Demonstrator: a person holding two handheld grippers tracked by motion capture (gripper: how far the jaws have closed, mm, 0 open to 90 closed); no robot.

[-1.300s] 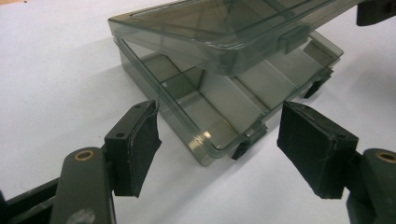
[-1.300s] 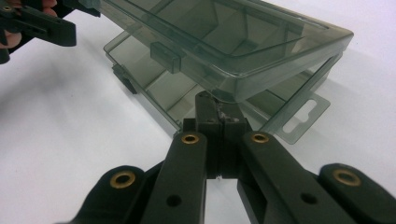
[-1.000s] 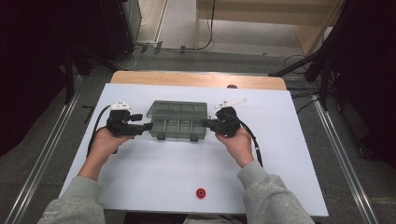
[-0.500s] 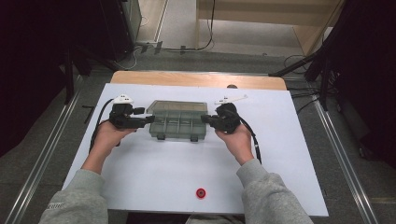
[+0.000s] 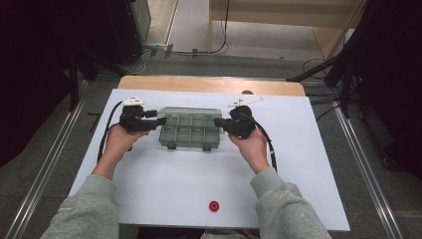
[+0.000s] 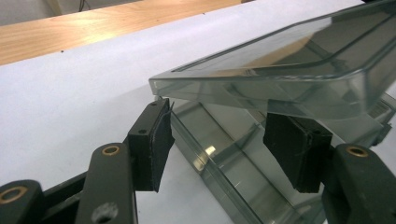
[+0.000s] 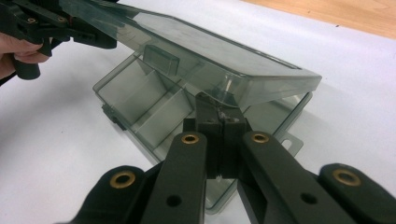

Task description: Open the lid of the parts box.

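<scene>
A smoky clear plastic compartment box [image 5: 190, 128] lies mid-table with its lid [image 7: 196, 51] raised at a slant over the dividers. My left gripper [image 5: 161, 121] is at the box's left end. Its jaws have just been closing and stand open [image 6: 224, 149], with the base's wall between them and the lid's corner [image 6: 280, 70] just above; the pads [image 6: 156, 144] do not press. My right gripper [image 5: 217, 122] is at the box's right end, its jaws shut [image 7: 218, 121], tips under the lid's edge. Whether they pinch the wall I cannot tell.
A small red round thing [image 5: 214, 205] lies near the table's front edge. The white sheet [image 5: 174, 189] covers the table, with a wooden strip [image 5: 209, 84] bare at the back. The left gripper [image 7: 84, 35] appears far off in the right gripper view.
My left hand has slid up the table and in toward the box's left end. The right hand and the box have stayed where they were.
</scene>
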